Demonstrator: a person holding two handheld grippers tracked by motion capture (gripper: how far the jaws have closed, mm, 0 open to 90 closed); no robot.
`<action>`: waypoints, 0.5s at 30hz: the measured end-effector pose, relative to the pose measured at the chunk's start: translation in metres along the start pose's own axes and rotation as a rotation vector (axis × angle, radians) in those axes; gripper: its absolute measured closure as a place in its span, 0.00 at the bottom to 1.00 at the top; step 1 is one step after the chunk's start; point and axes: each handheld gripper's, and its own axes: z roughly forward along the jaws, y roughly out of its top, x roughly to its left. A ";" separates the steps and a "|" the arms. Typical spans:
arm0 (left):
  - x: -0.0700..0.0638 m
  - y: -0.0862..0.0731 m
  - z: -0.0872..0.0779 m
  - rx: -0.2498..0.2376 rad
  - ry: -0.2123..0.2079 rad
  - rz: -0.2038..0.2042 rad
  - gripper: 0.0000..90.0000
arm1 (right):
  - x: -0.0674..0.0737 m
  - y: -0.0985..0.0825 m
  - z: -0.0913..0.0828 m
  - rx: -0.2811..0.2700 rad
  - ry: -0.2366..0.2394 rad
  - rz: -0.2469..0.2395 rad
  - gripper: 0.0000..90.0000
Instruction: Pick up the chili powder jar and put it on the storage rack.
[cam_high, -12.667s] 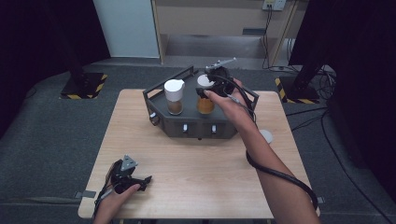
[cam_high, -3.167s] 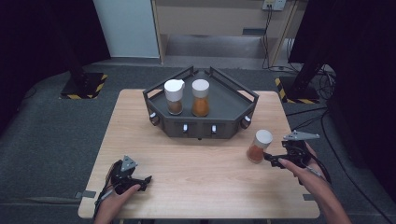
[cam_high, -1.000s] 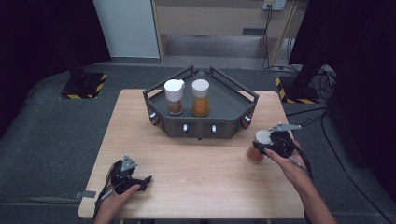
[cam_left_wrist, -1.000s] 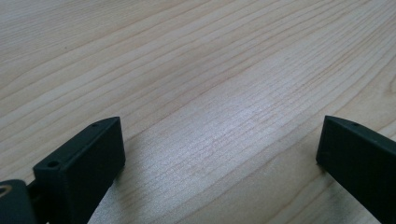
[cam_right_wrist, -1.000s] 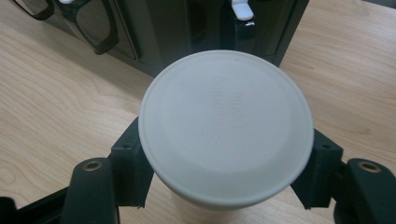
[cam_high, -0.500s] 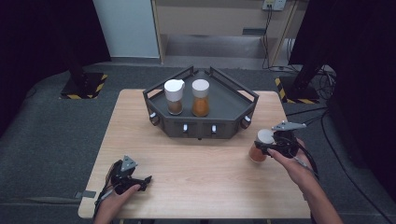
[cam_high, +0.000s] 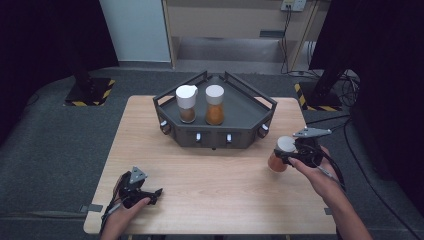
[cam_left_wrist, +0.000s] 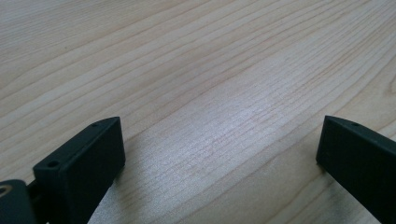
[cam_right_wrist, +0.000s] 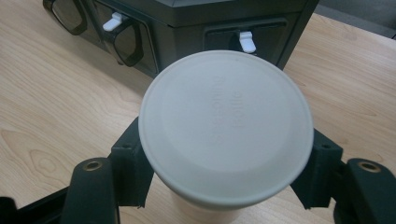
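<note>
The right gripper is clamped on a white-lidded seasoning bottle of orange spice, jaws pressing just under its lid. The bottle stands roughly upright, just off the table, right of the dark rack. The left gripper rests empty, jaws spread.

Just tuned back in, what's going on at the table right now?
The right gripper is shut on a white-capped seasoning bottle of orange powder near the table's right edge, in front of the dark tray. Two more bottles, one with brown contents and one with orange, stand upright in that tray. The left gripper rests on the table near its front left corner, jaws open with nothing between them.
</note>
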 end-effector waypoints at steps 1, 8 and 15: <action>0.000 0.000 0.000 0.000 0.000 0.000 0.00 | 0.000 0.001 -0.001 0.000 0.001 0.000 0.38; 0.000 0.000 0.000 0.000 -0.001 0.000 0.00 | 0.002 0.007 -0.006 -0.003 0.004 -0.008 0.38; 0.000 0.000 0.000 0.000 0.000 0.000 0.00 | 0.001 0.014 -0.011 -0.004 0.009 -0.011 0.38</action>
